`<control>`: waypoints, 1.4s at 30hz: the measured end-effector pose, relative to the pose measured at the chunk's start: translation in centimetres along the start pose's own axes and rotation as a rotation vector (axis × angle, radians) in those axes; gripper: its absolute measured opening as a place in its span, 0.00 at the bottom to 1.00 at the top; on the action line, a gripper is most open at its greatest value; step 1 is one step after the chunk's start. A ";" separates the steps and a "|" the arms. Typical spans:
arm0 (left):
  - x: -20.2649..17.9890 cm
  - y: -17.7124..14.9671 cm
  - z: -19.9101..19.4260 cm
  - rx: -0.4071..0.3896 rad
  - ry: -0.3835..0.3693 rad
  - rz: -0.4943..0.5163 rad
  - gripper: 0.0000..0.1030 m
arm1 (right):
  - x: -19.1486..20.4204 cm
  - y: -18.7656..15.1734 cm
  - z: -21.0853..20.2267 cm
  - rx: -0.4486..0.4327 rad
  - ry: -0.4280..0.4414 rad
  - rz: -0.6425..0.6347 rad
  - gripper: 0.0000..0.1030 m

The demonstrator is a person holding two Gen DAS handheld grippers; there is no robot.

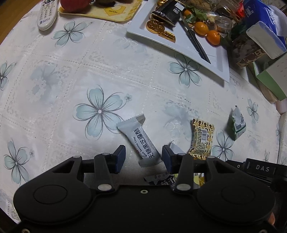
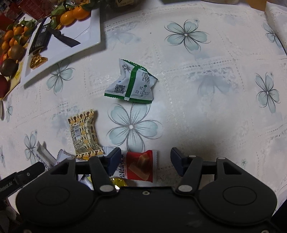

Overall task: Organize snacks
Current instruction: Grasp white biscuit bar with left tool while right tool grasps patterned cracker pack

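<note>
With the left claw wide around the grey sesame bar, close squarely across its middle; the right claw stands wide beside the bar's neighbouring red packet.

- On the grey-white snack bar wrapper lying between my left gripper's fingers I read "Black Sesame Crisp" beside large Chinese characters, 无糖黑芝麻酥.
- The black device at the right edge of my left view carries the white letters "DAS".
- The yellow mat at the top of that view shows "Hooyc" or similar (upside down, unclear).
- In my right view, the green-and-white packet bears an upside-down date, "2024 11 02", then "26", and a QR code.
- The red packet by my right gripper shows white Chinese characters, partly hidden: 公社山.
- A barcode sits on the yellow patterned packet; its digits are too small.
</note>
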State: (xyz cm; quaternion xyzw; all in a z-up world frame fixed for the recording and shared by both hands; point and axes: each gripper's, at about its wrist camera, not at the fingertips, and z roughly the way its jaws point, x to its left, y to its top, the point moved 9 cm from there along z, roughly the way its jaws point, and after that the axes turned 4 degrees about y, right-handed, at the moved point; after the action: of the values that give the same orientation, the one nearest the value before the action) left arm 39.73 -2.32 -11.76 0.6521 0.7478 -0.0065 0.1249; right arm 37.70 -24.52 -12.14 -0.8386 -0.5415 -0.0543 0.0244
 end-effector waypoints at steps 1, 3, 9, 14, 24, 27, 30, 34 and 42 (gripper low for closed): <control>0.0 0.0 0.3 0.004 0.006 -0.007 0.51 | 0.0 -0.1 0.0 0.004 0.003 0.002 0.62; 0.0 0.1 1.0 0.016 0.012 -0.019 0.51 | 0.0 -0.2 -0.1 0.007 0.006 0.000 0.62; -0.6 0.3 2.4 0.038 0.029 -0.044 0.50 | -0.4 -0.5 -0.8 -0.004 -0.002 -0.023 0.62; -0.8 0.5 2.7 0.032 0.055 -0.048 0.50 | -1.1 -0.3 -1.2 -0.024 0.015 -0.009 0.62; -0.5 -0.9 2.3 0.070 0.103 0.023 0.27 | 1.5 -0.2 -1.1 -0.067 0.061 -0.017 0.62; 0.1 -1.3 1.5 0.048 0.144 0.047 0.27 | 3.5 -0.2 -0.8 -0.096 0.073 -0.039 0.62; 1.0 -1.6 0.7 0.047 0.140 0.046 0.27 | 5.2 -0.1 -0.3 -0.119 0.071 -0.045 0.62; 2.1 -2.2 0.3 0.059 0.142 0.033 0.27 | 7.2 -0.2 0.8 -0.133 0.063 -0.066 0.62; 2.0 -2.5 -0.1 0.061 0.129 0.038 0.27 | 8.6 0.0 3.3 -0.130 0.002 -0.098 0.62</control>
State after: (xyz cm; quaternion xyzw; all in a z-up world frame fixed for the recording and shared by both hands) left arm 37.03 -0.77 -12.39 0.6688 0.7411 0.0154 0.0565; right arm 41.39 -16.39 -14.36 -0.8109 -0.5771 -0.0915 -0.0321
